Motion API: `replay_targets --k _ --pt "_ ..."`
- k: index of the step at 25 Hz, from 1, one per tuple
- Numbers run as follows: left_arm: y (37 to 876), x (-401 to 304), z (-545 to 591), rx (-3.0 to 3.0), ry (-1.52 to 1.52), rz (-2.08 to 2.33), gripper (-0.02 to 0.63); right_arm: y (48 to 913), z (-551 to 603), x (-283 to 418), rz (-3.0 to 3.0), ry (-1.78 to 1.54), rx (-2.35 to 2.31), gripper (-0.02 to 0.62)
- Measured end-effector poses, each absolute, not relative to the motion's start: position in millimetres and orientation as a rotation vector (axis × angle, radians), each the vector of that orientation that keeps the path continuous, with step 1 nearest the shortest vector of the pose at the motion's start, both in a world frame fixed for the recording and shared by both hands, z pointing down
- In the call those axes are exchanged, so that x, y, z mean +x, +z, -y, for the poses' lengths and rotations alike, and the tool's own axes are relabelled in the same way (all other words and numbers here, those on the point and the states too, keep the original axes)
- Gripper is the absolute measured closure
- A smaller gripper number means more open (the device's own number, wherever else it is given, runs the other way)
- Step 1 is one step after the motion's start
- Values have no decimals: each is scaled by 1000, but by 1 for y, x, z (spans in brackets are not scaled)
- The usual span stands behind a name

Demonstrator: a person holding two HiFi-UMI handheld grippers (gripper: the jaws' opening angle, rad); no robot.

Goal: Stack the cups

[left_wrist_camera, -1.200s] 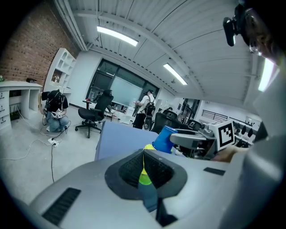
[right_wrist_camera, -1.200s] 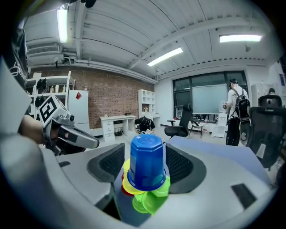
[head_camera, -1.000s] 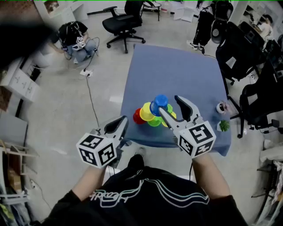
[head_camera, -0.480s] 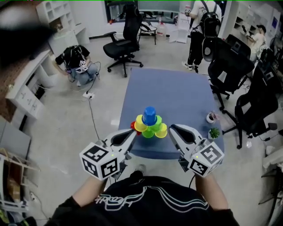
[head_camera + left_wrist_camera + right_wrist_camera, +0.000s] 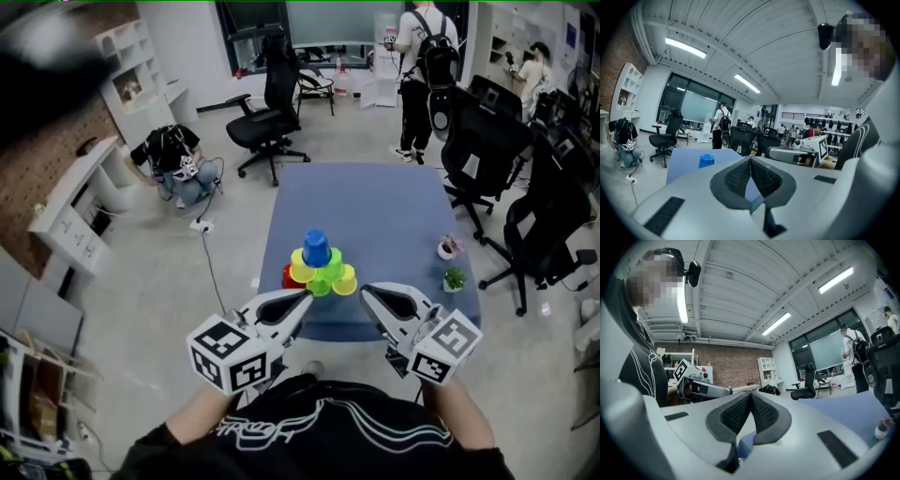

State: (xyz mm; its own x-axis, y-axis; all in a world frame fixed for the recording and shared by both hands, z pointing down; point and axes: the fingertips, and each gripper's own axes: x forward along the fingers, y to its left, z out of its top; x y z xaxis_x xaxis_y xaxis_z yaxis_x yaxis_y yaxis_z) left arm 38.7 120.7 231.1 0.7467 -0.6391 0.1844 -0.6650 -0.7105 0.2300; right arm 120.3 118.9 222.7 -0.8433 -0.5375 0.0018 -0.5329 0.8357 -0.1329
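Note:
Several cups stand in a small pyramid at the near edge of the blue table (image 5: 375, 206). A blue cup (image 5: 316, 248) tops it, over yellow cups (image 5: 344, 278), a green cup (image 5: 322, 280) and a red cup (image 5: 288, 277). My left gripper (image 5: 305, 302) is shut and empty, off the table's near edge and apart from the cups. My right gripper (image 5: 367, 292) has just been closing on nothing and is shut, also short of the cups. In the left gripper view the shut left gripper (image 5: 750, 159) points past the blue cup (image 5: 706, 160). The right gripper view shows the right gripper (image 5: 750, 394) with pads together.
Two small potted plants (image 5: 448, 248) (image 5: 455, 279) sit at the table's right edge. Black office chairs (image 5: 267, 127) (image 5: 487, 141) stand round the table. A person with a backpack (image 5: 424, 66) stands behind it. A cable (image 5: 217, 281) runs over the floor at the left.
Both grippers have drawn back from the cup pyramid toward the person. The right gripper's jaws, open beside the cups a second ago, have shut. The head view has lifted, showing more room.

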Motion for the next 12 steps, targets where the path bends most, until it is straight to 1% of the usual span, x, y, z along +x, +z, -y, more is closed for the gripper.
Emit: replay_targets --k 12 --pt "236 47 -136 2655 113 1028 581 234 -136 130 -2973 -218 -900 569"
